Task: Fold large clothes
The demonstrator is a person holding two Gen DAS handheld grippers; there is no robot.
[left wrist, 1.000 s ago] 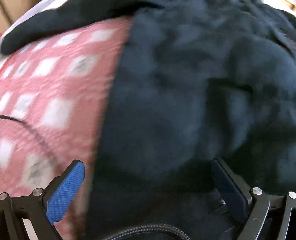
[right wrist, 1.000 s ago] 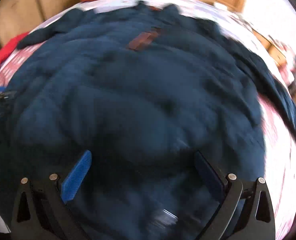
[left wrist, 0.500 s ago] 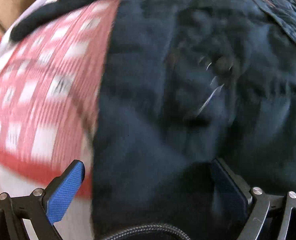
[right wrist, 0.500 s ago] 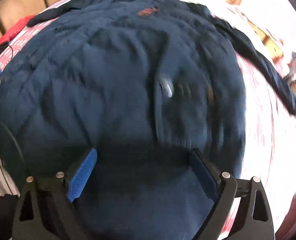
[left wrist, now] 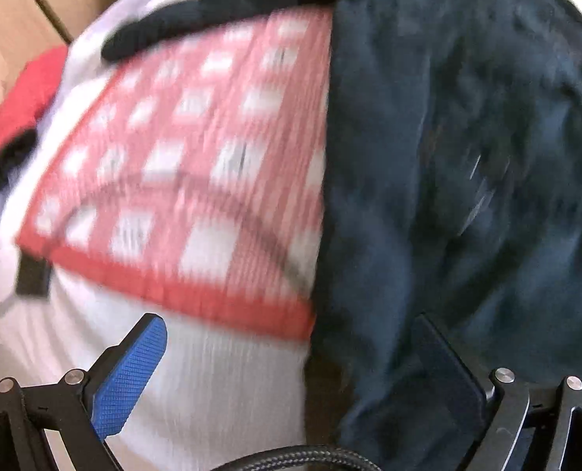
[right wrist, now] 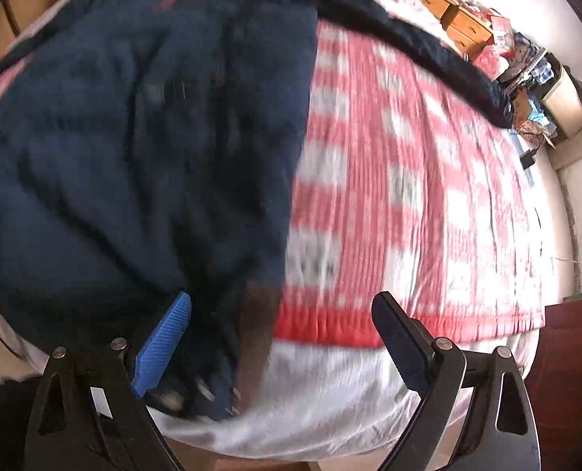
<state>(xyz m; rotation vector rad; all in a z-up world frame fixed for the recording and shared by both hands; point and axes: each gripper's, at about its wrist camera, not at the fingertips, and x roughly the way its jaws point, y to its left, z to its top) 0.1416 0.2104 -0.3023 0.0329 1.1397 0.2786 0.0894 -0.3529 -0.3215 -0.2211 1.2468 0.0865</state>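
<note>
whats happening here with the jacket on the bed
A person is working with two hand-held grippers over a dark navy jacket spread flat on a red-and-white checked blanket on a bed. The left hand-held gripper and right hand-held gripper are both open, holding nothing, near the jacket's bottom corners. No fold shows yet.

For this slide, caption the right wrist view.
Open right gripper above the dark navy padded jacket, spread on a red-and-white checked blanket.

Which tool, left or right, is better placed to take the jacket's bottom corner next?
Probably the right tool: it hangs open over the dark blue jacket at its lower corner near the bed's edge. The left tool is open too, straddling the jacket's side edge.
</note>
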